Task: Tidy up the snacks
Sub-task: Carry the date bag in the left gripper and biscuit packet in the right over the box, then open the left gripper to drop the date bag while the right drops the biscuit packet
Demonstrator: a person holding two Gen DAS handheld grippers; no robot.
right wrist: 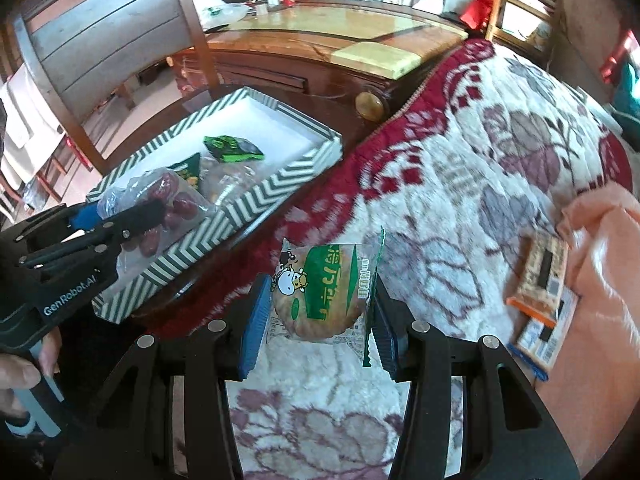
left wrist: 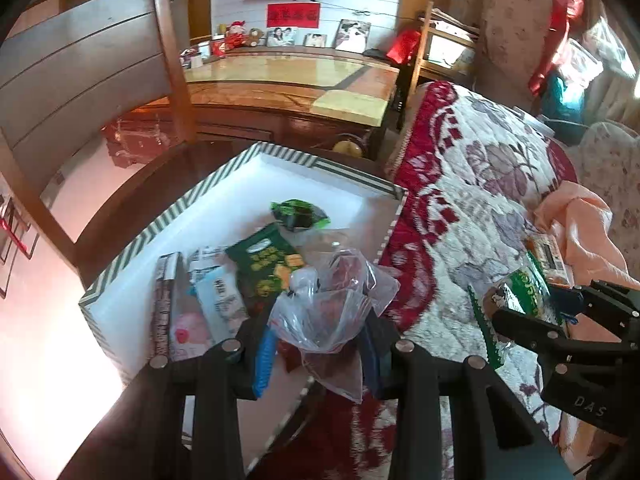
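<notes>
clear crinkled plastic fills my left gripper (left wrist: 320, 344): its blue pads pinch a see-through bag of red dates (left wrist: 332, 304), and the bag's bunched mouth sticks up and forward past the fingertips, its loose body hanging below them. just ahead of and under that gripper sits the striped box (left wrist: 168, 236), white inside, with green chevron walls. inside it, forward of the pads, i see a dark green snack pack (left wrist: 268, 264) lying with its long axis running away from me, a small green-and-black packet (left wrist: 298, 216) farther ahead, and pale packets (left wrist: 212, 292) off to the left of the fingers.

my right gripper (right wrist: 318, 320) is closed on a round pastry in a clear wrapper (right wrist: 320, 292). the wrapper's long axis runs across from pad to pad; its green serrated seal edge stands against the right pad and its cartoon cow print is by the left pad. the printing is turned sideways. it hangs above the floral quilt (right wrist: 460, 184), which spreads beneath and ahead of the fingers.

to the right of that gripper, on the quilt beside a peach cloth (right wrist: 600, 248), lies an orange-edged bar pack (right wrist: 544, 268), long axis pointing away from me, with another flat packet (right wrist: 540, 336) just nearer.
</notes>
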